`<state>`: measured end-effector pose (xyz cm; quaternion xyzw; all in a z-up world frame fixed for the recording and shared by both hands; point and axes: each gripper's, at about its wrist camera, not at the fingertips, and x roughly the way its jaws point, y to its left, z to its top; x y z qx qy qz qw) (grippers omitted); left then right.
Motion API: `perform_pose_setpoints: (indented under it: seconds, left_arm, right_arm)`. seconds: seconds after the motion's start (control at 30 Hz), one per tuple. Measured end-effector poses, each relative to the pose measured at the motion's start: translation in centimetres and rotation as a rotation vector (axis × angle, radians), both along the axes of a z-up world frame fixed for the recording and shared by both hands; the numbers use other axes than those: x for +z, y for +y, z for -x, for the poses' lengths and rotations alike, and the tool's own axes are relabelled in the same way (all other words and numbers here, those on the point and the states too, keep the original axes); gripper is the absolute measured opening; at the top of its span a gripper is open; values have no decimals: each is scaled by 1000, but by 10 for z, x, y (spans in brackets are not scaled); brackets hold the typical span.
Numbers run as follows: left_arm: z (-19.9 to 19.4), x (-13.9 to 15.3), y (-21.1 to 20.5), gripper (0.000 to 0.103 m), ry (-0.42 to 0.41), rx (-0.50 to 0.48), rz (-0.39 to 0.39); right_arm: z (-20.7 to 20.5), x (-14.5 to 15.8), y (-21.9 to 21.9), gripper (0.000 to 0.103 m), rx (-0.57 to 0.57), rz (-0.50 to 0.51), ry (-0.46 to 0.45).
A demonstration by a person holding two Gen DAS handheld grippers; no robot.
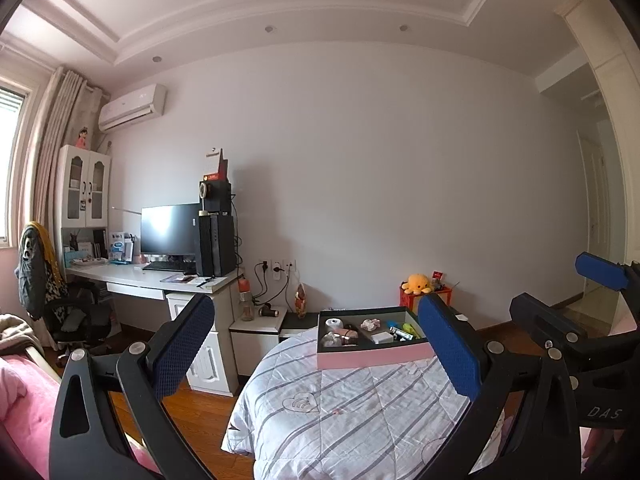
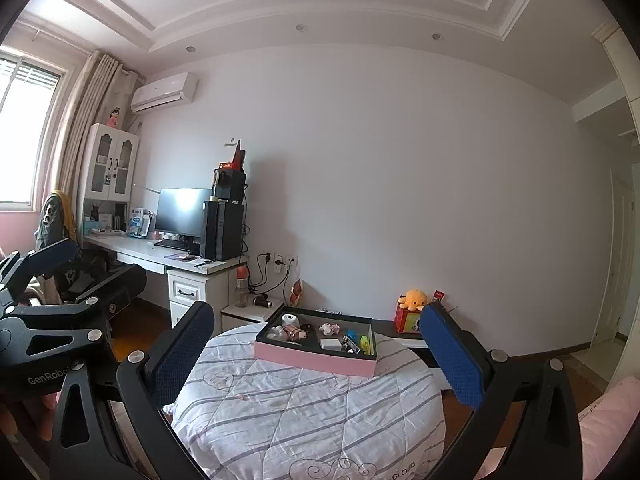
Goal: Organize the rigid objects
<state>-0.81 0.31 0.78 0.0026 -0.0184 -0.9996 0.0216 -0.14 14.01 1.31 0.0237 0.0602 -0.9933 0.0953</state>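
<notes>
A pink tray (image 1: 372, 356) of small items sits on the bed (image 1: 340, 408), well ahead of both grippers. Left gripper (image 1: 316, 348) and right gripper (image 2: 316, 354) gape wide, empty. Only the right view shows the counter's drawer (image 2: 185, 292).

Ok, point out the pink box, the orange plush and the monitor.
pink box (image 2: 316, 357), right wrist view, on its pink front wall.
orange plush (image 1: 417, 283), left wrist view, on its body.
monitor (image 2: 182, 210), right wrist view, on its screen.
</notes>
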Motion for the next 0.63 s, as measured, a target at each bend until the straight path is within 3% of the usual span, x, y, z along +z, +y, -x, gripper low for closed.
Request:
perform_pose_setpoints:
  seconds: [0.63]
  left_arm:
    - [1, -1, 4, 103, 24, 1, 15]
  right_arm:
    - [3, -6, 5, 103, -3, 8, -20]
